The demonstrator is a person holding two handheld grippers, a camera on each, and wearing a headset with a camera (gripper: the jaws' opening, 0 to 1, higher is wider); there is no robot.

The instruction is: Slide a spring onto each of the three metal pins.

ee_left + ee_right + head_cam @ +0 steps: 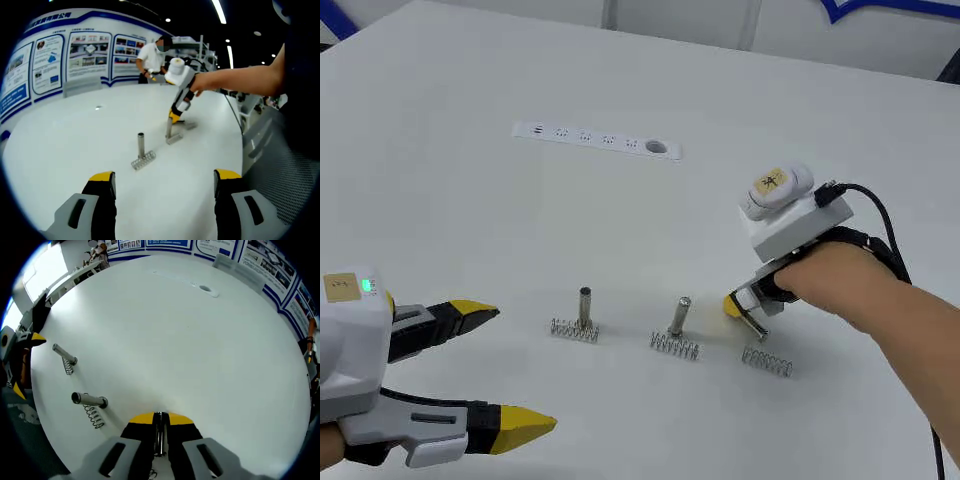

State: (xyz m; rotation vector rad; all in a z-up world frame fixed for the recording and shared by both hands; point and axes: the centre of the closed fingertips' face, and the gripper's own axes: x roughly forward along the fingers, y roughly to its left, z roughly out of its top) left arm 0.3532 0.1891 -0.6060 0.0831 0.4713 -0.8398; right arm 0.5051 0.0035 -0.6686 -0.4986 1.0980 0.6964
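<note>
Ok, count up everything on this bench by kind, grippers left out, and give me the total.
metal pins: 3, one of them held in the right gripper
springs: 3
power strip: 1
Total: 7

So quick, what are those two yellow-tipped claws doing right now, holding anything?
The left gripper is open, holding nothing.
The right gripper is shut on a metal pin.

Bright, even overhead light; ceiling strips [218, 11] glare; soft shadows on table [440, 200]; fisheye edges bent.
</note>
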